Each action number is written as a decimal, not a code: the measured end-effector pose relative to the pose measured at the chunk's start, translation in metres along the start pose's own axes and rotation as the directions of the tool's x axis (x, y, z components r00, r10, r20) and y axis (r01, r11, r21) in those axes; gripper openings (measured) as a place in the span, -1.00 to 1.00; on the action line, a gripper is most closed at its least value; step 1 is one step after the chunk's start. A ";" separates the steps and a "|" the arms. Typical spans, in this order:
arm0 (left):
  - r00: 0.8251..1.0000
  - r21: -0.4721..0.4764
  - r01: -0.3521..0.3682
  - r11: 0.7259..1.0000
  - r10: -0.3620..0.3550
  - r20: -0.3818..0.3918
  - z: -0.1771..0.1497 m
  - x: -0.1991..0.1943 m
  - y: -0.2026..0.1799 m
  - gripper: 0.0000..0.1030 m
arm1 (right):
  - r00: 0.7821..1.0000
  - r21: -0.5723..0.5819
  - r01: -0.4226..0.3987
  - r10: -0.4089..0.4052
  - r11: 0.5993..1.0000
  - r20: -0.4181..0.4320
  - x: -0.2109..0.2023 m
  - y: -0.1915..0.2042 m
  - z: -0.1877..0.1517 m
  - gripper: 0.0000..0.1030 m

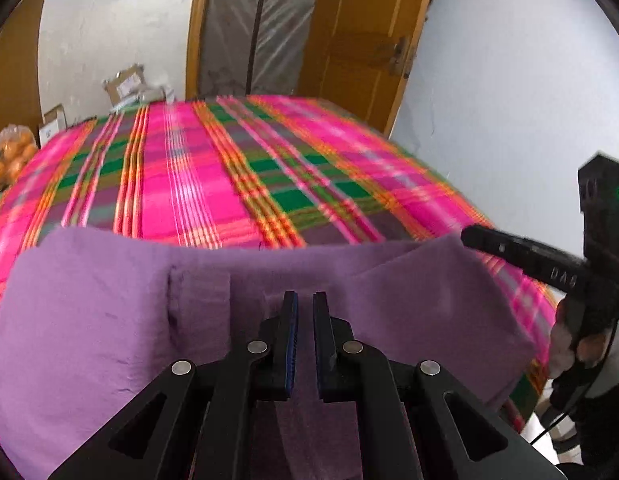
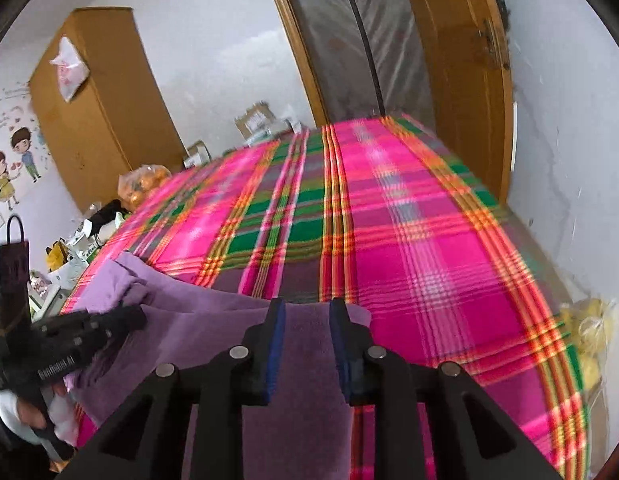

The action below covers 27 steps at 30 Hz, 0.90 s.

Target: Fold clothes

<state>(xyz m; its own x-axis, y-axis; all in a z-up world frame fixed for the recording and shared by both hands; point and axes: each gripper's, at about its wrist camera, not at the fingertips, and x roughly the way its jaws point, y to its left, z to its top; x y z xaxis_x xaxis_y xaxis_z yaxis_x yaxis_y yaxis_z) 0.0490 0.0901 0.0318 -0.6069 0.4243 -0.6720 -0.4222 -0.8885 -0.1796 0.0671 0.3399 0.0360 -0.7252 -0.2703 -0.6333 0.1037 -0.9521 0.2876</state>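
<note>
- We see the purple garment point(image 1: 269, 280) lying near the front edge of the plaid bedspread point(image 1: 213, 168), partly folded, with both ends turned inward.
- Left gripper point(image 1: 305, 300): fingers a narrow gap apart, poised over the garment's middle; whether cloth lies between them we cannot tell.
- Right gripper point(image 2: 307, 306): fingers clearly apart, over the garment's right corner, holding nothing.
- Risk, in our judgement: closing on one layer only would drag the stack open; a pull toward the front edge could slide the garment off the bedspread.
- Only the left view shows the garment's full width and its small raised flap point(image 1: 199, 300).
- Only the right view shows the bunched left end beside the left gripper, plus a wardrobe point(image 2: 101, 108) and wall stickers point(image 2: 13, 164).
</note>
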 end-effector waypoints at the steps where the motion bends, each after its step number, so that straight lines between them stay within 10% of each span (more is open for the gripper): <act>1: 1.000 -0.002 -0.002 1.000 0.002 -0.009 -0.002 0.003 0.001 -0.86 | 1.000 0.001 0.001 -0.001 1.000 -0.021 0.005 0.000 0.000 -0.55; 15: 0.999 -0.044 0.032 0.999 -0.033 -0.021 -0.009 0.006 0.005 -0.85 | 0.985 -0.086 0.087 -0.099 0.992 -0.139 0.036 0.030 0.009 -0.70; 27: 0.989 0.002 0.128 0.992 -0.128 0.074 -0.039 -0.049 0.002 -0.85 | 1.000 -0.078 -0.021 0.021 0.997 -0.004 -0.024 0.020 -0.024 -0.69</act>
<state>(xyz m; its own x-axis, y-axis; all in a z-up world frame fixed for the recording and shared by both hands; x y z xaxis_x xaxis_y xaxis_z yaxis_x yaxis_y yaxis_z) 0.1041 0.0603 0.0367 -0.5959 0.5461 -0.5888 -0.4981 -0.8265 -0.2624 0.1031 0.3241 0.0399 -0.7202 -0.2905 -0.6300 0.1714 -0.9545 0.2442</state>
